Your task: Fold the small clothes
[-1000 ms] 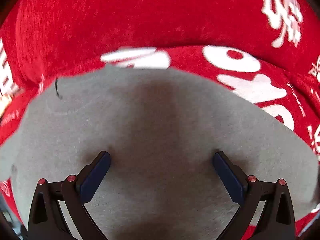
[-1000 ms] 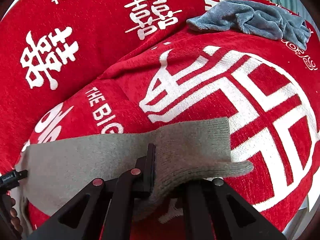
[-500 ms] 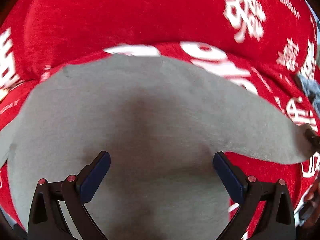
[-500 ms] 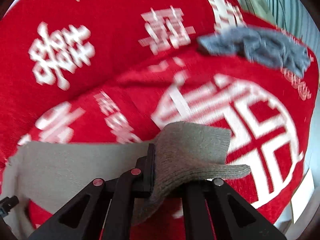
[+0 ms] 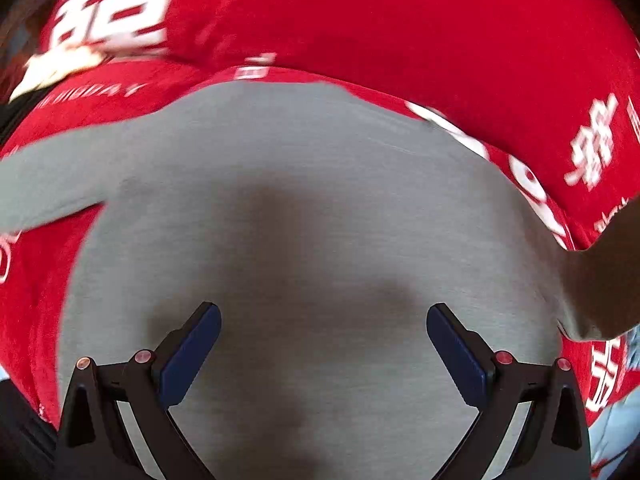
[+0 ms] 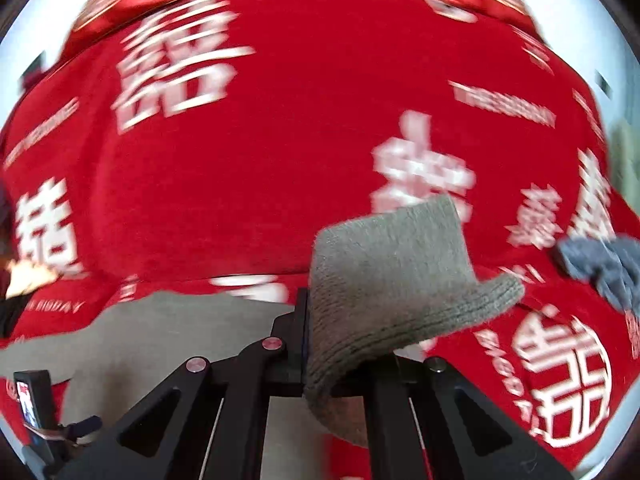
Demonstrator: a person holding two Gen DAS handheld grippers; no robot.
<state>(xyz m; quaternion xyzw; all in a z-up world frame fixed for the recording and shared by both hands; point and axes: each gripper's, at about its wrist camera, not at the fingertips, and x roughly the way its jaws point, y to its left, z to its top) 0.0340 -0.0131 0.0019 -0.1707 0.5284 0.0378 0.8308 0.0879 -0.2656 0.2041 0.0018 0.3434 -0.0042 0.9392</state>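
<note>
- Since a second earlier, the right gripper had lifted the grey garment's ribbed cuff off the red blanket; the cuff had lain low against the large white emblem before and now stood raised in front of the blanket's far characters.
- The blue-grey cloth had shifted from the upper right of the right view to its right edge.
- The right gripper was clenched on the cuff, the knit draped over its right finger.
- The left gripper stood released, jaws wide, over the garment's flat body, nothing between its blue pads.
- The garment lay spread on the blanket; one sleeve ran out past the left edge of the left view, and another fold rose at that view's right edge.
- Bare blanket lay open beyond the garment's far edge in both views.
- Both views were smeared by motion; the blanket's lettering could not be read.
- The garment's near edge was hidden behind the gripper frames.
- A small black device showed at the lower left of the right view, cut off and unclear.
</note>
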